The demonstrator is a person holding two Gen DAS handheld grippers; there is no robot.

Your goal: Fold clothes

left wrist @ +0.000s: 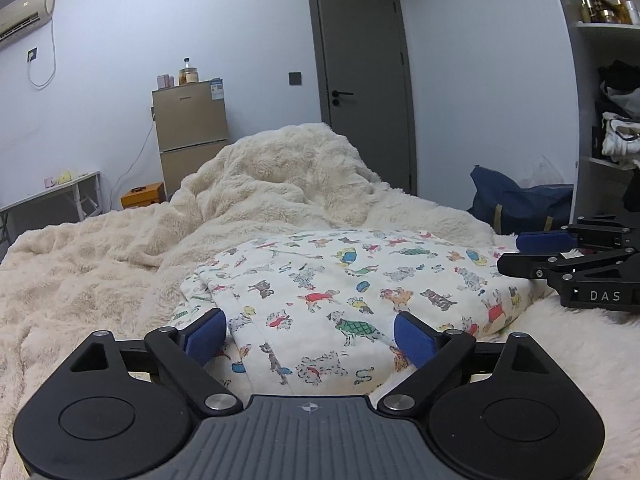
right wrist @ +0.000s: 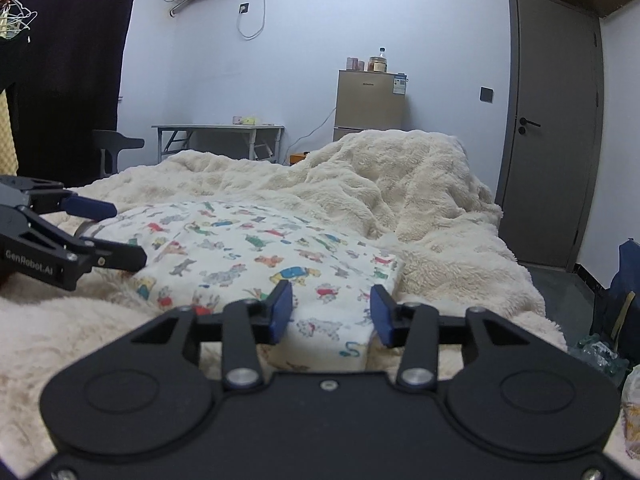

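Observation:
A folded white garment printed with small coloured dogs point(left wrist: 340, 280) point(right wrist: 248, 248) lies flat on a cream fleece blanket point(left wrist: 100, 260) point(right wrist: 400, 184) that covers the bed. My left gripper point(left wrist: 310, 338) stands open and wide over the garment's near edge, one blue pad on each side of it. My right gripper point(right wrist: 332, 314) is open too, its blue pads astride the garment's near corner without pressing on it. In the left wrist view the right gripper point(left wrist: 512, 251) shows at the garment's right edge. The left gripper point(right wrist: 129, 234) appears at the garment's left edge in the right wrist view.
The blanket is heaped into a mound point(left wrist: 296, 168) behind the garment. Past the bed stand a small fridge point(left wrist: 190, 128), a grey door point(left wrist: 360, 80), a folding table point(left wrist: 52, 196) and an orange box point(left wrist: 142, 196). A dark blue bag point(left wrist: 516, 204) and shelves point(left wrist: 612, 120) are on the right.

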